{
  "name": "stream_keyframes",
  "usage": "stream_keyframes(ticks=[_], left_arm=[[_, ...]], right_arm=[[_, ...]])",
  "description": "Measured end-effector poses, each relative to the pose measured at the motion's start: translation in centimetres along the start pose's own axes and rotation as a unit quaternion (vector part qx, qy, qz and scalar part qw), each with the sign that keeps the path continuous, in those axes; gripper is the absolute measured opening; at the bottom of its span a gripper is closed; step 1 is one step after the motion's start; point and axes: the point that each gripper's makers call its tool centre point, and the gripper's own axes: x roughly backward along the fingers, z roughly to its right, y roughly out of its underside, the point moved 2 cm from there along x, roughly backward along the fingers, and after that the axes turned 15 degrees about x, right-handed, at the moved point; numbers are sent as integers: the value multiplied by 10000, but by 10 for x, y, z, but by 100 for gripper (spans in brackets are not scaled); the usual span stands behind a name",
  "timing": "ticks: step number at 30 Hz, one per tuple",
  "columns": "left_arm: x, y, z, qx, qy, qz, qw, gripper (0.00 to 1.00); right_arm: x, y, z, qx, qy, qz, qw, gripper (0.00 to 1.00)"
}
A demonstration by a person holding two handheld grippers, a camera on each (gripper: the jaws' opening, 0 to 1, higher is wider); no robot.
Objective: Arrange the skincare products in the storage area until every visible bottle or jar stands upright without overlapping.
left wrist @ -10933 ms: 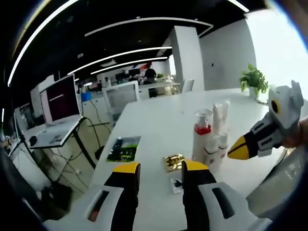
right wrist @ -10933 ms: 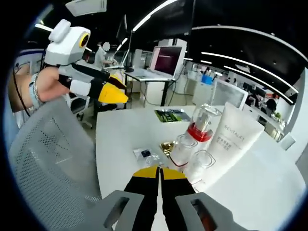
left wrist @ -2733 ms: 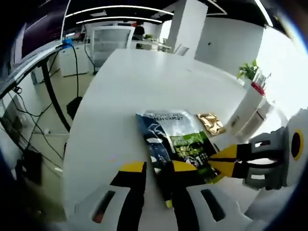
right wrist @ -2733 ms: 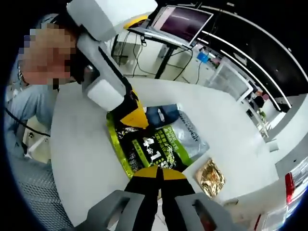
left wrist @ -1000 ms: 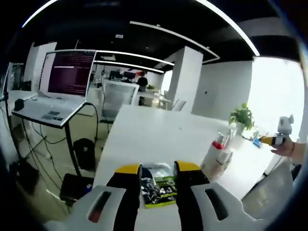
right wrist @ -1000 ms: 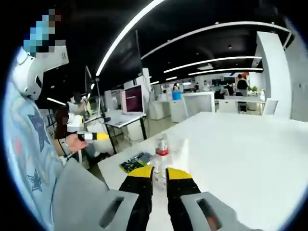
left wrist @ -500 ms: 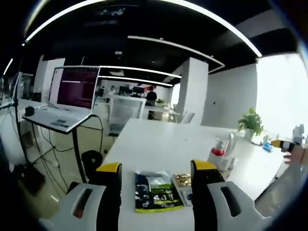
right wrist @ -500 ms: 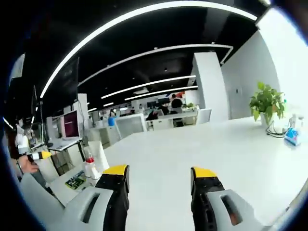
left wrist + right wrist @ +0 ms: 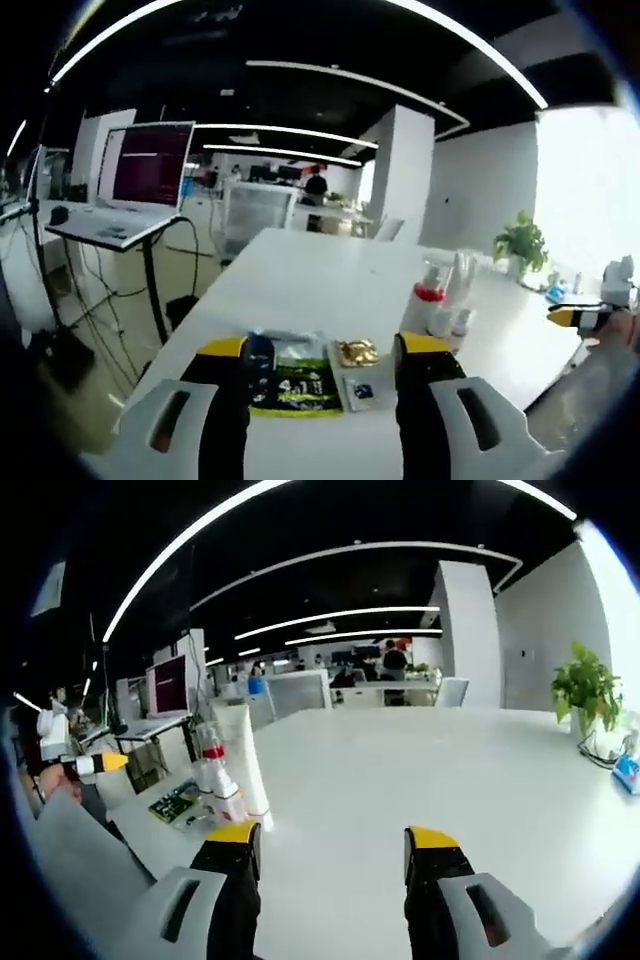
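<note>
The skincare group stands upright on the white table (image 9: 330, 280): a clear bottle with a red collar (image 9: 427, 291), a tall white tube (image 9: 463, 272) and small jars (image 9: 447, 320). In the right gripper view, the white tube (image 9: 244, 765) rises beside the red-collared bottle (image 9: 211, 763) and jars (image 9: 226, 806). My left gripper (image 9: 322, 348) is open at the table's near edge, well short of the bottles. My right gripper (image 9: 333, 835) is open over bare table, right of the group. The right gripper (image 9: 578, 316) also shows at the far right, the left gripper (image 9: 97, 764) at the far left.
A green and black sachet pack (image 9: 290, 366), a gold sachet (image 9: 357, 351) and a small sachet (image 9: 361, 390) lie flat between my left jaws. A potted plant (image 9: 584, 685) stands at the table's far side. A grey mesh chair back (image 9: 70, 870) is close by. A monitor (image 9: 150, 165) stands beyond.
Both grippers went from nearly shut a second ago to open. The green pack lies flat on the table. The right view has swung, so the bottles show closer.
</note>
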Motion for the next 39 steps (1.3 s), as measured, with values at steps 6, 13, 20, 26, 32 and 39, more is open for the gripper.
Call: stream_keyframes(ticks=[6, 13, 20, 26, 32, 39], left_arm=[[0, 8, -2, -536, -111, -264, 9982, 55], [0, 5, -11, -232, -257, -147, 9993, 58], [1, 11, -9, -456, -342, -270, 9980, 56], [1, 10, -8, -402, -349, -192, 9984, 56], [2, 8, -9, -373, -383, -124, 9985, 56], [3, 10, -9, -480, -402, -176, 9979, 53]], right_arm=[[-1, 16, -3, 156, -118, -443, 9988, 50], [-5, 20, -12, 656, -392, -713, 9945, 38], [-5, 33, -11, 847, -602, -1058, 9889, 36], [-5, 39, -5, 918, -525, -1142, 9878, 34], [-4, 39, -5, 1003, -472, -1159, 9870, 34], [-4, 33, -2, 1064, -355, -968, 9890, 31]])
